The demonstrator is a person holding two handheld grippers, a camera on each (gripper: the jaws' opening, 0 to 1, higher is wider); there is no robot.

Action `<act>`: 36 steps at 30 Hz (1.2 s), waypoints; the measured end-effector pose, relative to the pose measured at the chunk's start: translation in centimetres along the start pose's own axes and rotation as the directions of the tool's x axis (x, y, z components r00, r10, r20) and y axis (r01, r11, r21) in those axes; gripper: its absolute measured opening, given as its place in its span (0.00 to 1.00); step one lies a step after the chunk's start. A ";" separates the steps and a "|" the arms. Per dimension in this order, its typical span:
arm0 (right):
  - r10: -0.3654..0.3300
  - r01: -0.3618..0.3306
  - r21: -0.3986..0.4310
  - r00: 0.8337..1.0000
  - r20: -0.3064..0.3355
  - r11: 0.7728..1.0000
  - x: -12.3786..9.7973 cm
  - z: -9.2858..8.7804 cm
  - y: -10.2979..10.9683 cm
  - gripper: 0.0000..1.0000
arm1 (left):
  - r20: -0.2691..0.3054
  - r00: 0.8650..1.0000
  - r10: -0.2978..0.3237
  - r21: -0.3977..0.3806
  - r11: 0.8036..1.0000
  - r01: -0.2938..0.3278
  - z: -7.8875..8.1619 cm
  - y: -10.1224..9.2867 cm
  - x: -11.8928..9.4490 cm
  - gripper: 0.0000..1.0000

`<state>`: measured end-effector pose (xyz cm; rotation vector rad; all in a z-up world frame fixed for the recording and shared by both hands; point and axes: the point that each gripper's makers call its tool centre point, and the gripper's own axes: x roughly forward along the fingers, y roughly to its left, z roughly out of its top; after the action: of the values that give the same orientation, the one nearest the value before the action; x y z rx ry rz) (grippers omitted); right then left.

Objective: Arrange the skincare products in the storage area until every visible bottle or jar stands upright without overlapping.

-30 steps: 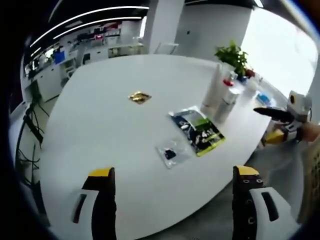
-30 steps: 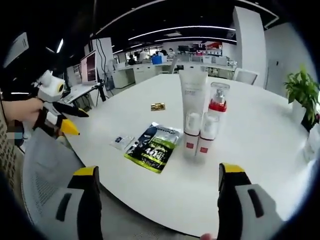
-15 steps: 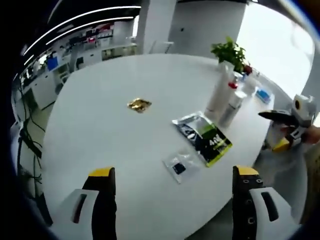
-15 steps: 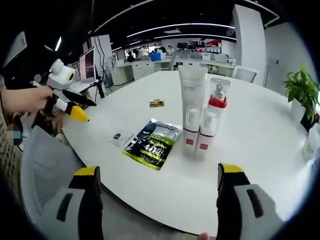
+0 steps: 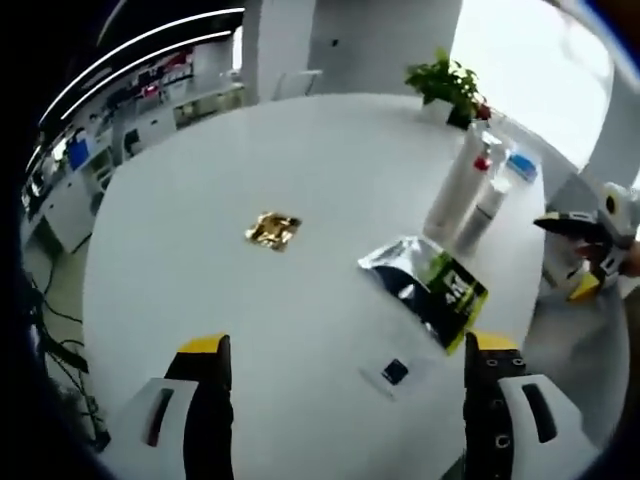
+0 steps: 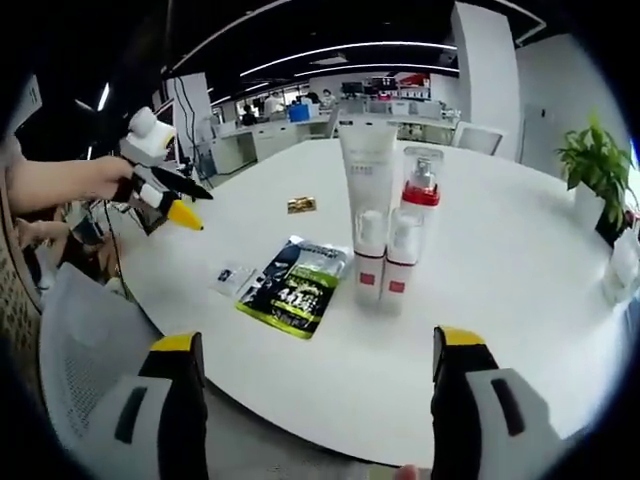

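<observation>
Right tongs (image 6: 318, 385) gape empty; upright bottles (image 6: 388, 262) stand ahead.

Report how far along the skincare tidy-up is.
Done: the white tube, the red-collared pump bottle and two small red-labelled bottles already stand upright in a tight cluster; whether they touch is unclear. In hand: nothing; the left tongs and right tongs are open and empty, off the products. Left: the green sachet, small packet and gold packet lie flat.
</observation>
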<state>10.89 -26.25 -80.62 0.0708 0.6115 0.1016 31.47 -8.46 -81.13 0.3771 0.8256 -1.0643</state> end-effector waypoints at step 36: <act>-0.037 0.038 0.036 0.999 -0.034 0.999 0.6 -1.0 -0.7 0.91 | -0.186 0.982 -0.036 0.173 0.983 0.068 7.1 7.2 13.3 0.86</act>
<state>10.85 -26.85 -81.88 0.0934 0.6474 0.0554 43.81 -17.89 -87.23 0.6145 0.9094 -1.1688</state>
